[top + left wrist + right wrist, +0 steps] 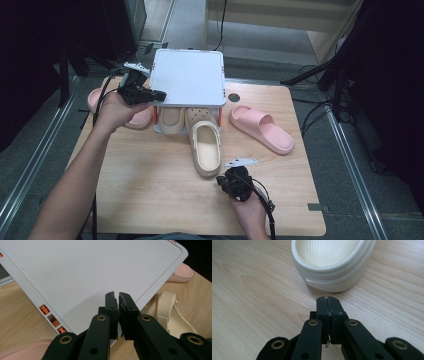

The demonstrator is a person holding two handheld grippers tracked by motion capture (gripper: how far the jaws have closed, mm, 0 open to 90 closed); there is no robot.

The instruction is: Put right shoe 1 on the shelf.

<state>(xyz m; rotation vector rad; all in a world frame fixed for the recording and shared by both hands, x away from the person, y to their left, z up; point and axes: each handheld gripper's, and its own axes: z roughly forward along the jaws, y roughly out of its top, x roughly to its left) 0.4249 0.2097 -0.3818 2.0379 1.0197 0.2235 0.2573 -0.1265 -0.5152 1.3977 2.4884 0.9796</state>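
Observation:
A white two-level shoe rack (187,75) with orange posts stands at the back of the wooden table. One beige clog (171,119) lies under its top. A second beige clog (206,145) pokes out toward me, heel first (332,262). My left gripper (159,94) is shut, and its tips (117,294) lie over the rack's white top (87,272) near the front left corner, with nothing seen between the jaws. My right gripper (223,177) is shut and empty, low over the table just short of the clog's heel (328,298).
A pink slide (261,128) lies to the right of the rack. Another pink slide (136,119) sits left of it, partly behind my left hand. A round hole (233,97) marks the tabletop (150,190). Dark stands and cables surround the table.

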